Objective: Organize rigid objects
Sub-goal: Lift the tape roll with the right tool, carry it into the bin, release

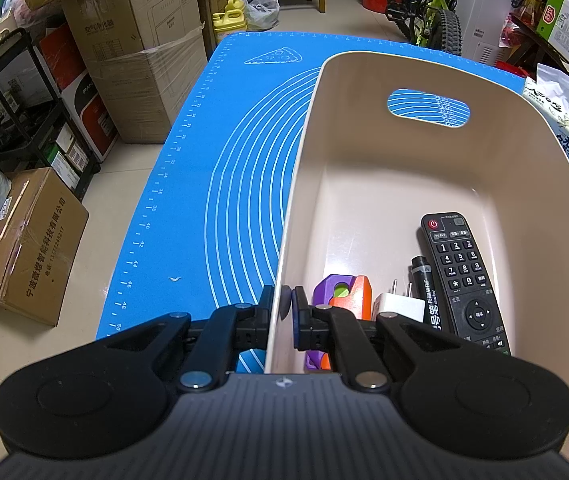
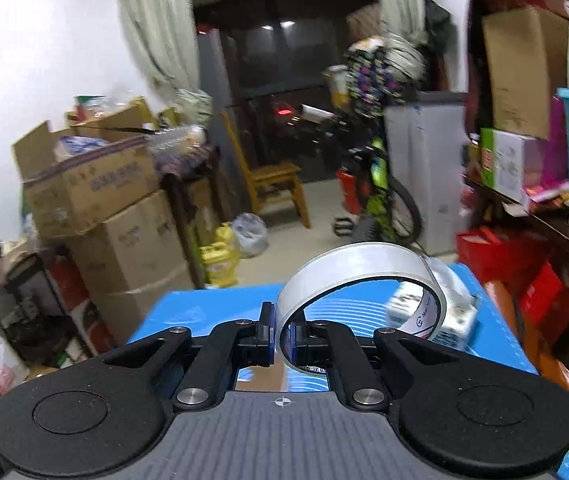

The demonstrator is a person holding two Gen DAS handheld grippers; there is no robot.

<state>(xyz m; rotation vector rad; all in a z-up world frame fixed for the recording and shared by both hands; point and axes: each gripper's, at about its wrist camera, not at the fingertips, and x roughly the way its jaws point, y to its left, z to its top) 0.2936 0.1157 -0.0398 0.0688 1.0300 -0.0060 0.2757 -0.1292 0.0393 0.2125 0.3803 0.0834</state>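
In the left wrist view my left gripper [image 1: 283, 306] is shut on the near left wall of a beige plastic bin [image 1: 364, 128] that stands on the blue mat [image 1: 212, 152]. Inside the bin lie a black remote control [image 1: 462, 276], a black permanent marker [image 1: 428, 292], a white plug adapter [image 1: 400, 306] and a purple and orange toy [image 1: 344, 292]. In the right wrist view my right gripper [image 2: 283, 334] is shut on the rim of a clear tape roll [image 2: 358, 276] and holds it up above the mat [image 2: 212, 304].
Stacked cardboard boxes [image 1: 132, 52] and a black rack [image 1: 24, 112] stand left of the table. A tissue pack [image 1: 560, 112] lies at the mat's right edge, also blurred behind the tape [image 2: 444, 312]. A bicycle [image 1: 432, 4] and a wooden chair [image 2: 272, 184] stand farther back.
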